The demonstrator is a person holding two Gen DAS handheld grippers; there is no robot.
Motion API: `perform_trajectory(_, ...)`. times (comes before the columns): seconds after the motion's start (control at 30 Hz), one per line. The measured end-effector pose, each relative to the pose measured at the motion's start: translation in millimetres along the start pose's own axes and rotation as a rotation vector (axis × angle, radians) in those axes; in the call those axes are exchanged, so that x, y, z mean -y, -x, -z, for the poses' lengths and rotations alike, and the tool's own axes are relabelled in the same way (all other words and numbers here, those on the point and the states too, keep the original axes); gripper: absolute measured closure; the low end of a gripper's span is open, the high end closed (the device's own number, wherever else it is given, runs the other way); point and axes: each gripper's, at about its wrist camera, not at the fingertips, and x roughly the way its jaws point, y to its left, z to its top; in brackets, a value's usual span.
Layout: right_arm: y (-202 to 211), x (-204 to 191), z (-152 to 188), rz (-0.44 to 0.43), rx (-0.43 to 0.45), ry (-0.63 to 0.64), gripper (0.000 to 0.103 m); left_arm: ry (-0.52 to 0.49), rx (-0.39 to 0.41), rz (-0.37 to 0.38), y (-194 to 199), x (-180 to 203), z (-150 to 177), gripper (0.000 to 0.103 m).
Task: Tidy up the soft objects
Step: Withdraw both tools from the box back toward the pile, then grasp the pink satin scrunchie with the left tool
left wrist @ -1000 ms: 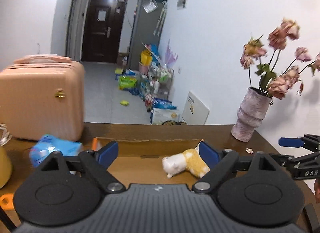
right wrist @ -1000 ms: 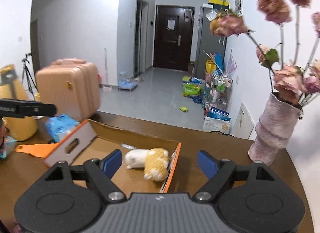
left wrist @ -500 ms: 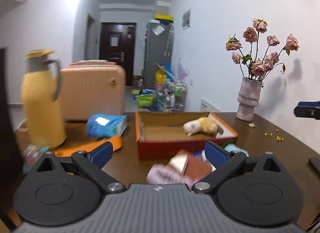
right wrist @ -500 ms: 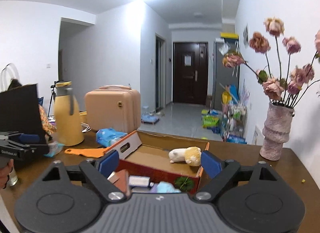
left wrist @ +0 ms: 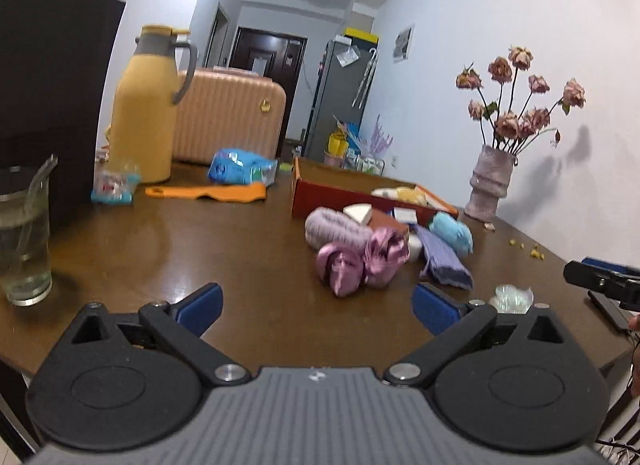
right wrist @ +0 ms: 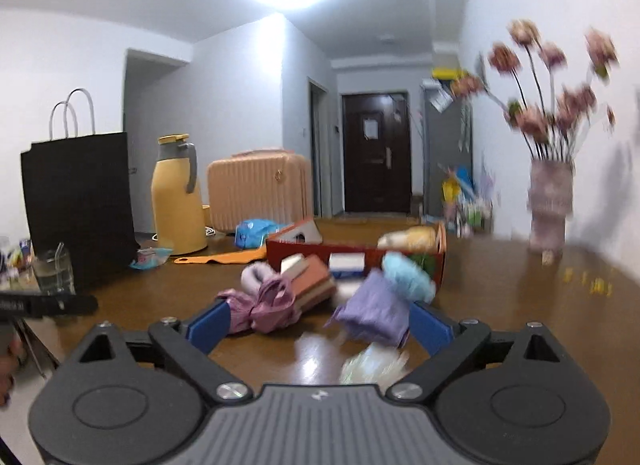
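Blue pads of the left gripper (left wrist: 316, 307) stand wide apart and are opening further, with only bare brown table (left wrist: 168, 249) between them. Ahead of it and slightly to its right lies a heap of soft things: a shiny pink satin bundle (left wrist: 360, 261) nearest, a lilac knitted roll (left wrist: 334, 227) touching it from behind, a folded purple cloth (left wrist: 444, 255) to the right, and a light blue yarn ball (left wrist: 452, 231) beyond that cloth. Behind the heap sits an open orange-red box (left wrist: 320, 197) holding a white and yellow plush toy (left wrist: 400, 193). Far ahead to the left stand a yellow thermos jug (left wrist: 144, 113) and a peach suitcase (left wrist: 232, 117); a glass of water (left wrist: 24, 233) is close on the left side, and a vase of dried roses (left wrist: 490, 185) is ahead to the right.

The right gripper (right wrist: 318, 327) is likewise opening, its pads spread and gripping nothing. The purple cloth (right wrist: 372, 311) lies just ahead, near its right pad, and the pink satin bundle (right wrist: 264, 305) lies just ahead, near its left pad; whether either touches a pad cannot be told through the blur. A pale crinkled wrapper (right wrist: 370, 365) sits on the table low between the fingers. The box (right wrist: 352, 261) is straight ahead, beyond the heap.
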Motion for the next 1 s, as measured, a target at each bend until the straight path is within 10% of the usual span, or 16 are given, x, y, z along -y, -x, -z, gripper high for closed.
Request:
perform_trajectory(0.57,-60,-2,6,-0.093,-0.066,-0.100,0.013,-0.125,-0.103,0.060,-84,23,-22,0.000)
perform_trajectory(0.87,-145,7,-9,-0.120,-0.147,-0.148,0.036,-0.092,-0.180,0.080,-151,3,-29,0.001)
perform_trajectory(1.0,-195,3,-17,-0.140,-0.190,-0.144,0.050,-0.022,-0.230,0.140,-187,-4,-34,0.025)
